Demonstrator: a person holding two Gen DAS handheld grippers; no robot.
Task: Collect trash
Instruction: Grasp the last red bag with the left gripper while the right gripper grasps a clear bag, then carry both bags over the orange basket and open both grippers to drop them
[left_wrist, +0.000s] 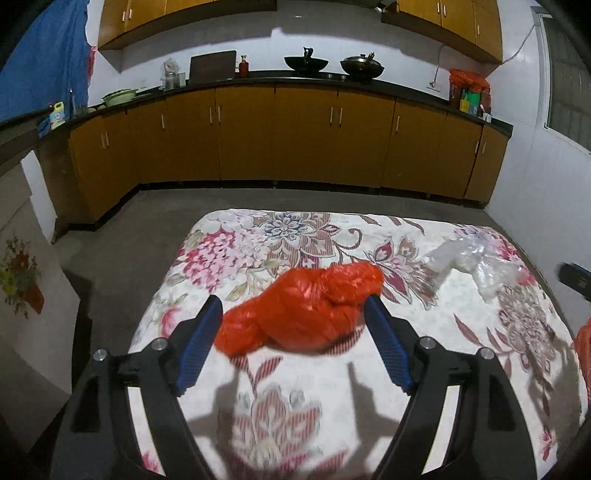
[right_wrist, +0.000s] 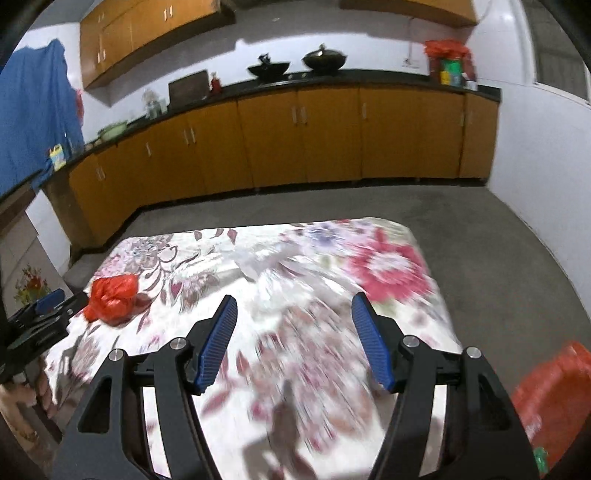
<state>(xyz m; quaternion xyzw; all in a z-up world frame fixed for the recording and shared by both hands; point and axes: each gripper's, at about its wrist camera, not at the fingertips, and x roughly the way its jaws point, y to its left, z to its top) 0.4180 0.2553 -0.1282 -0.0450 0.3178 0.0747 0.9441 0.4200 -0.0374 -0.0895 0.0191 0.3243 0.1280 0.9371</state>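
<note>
The red bag (left_wrist: 301, 308), a crumpled knot of plastic, lies on the floral cloth (left_wrist: 406, 369) of the worktop, toward its left side as the right wrist view shows it (right_wrist: 110, 299). The left gripper (left_wrist: 293, 319) stands wide around it, one blue pad at each end of the bundle, and nothing is pinched yet; whether the right-hand pad already brushes the plastic I cannot tell. The step in hand looks like the grasp on this bag. To do it well, the gripper should go a little lower and further forward so the pads meet the thick middle of the knot and not a loose flap, then close firmly, since thin film slips and squashes; it should also stay clear of the cloth, or the cloth will lift with the bag. A clear bag (left_wrist: 476, 264) lies well apart toward the far right corner, blurred in the right wrist view. The right gripper (right_wrist: 293, 321) hangs partly open over bare cloth with nothing between its pads, aimed roughly at that clear bag. A red bin-like thing (right_wrist: 554, 391) sits off the worktop's right edge, probably where the trash goes.
</note>
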